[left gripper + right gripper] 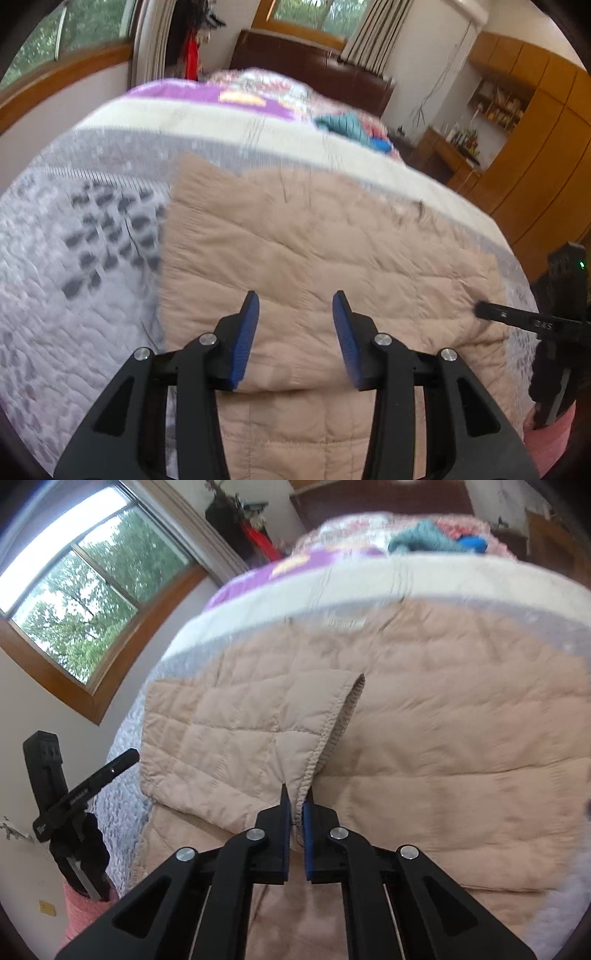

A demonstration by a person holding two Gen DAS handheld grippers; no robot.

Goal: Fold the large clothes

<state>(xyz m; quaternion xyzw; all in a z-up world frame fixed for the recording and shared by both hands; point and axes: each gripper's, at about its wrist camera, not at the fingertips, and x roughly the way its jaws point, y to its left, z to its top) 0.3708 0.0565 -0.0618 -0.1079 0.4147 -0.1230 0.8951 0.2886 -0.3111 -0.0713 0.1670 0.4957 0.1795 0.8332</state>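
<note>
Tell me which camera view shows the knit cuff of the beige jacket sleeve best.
The right wrist view. There the sleeve cuff lies in the middle, its ribbed edge clear, and the right gripper is shut on the sleeve just below it. The left wrist view shows only flat quilted jacket; no cuff can be made out.

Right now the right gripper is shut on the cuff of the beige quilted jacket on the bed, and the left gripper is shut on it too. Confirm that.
Not quite. The left gripper is open, hovering above the beige quilted jacket, as the left wrist view shows. The right gripper is shut on the cuff.
</note>
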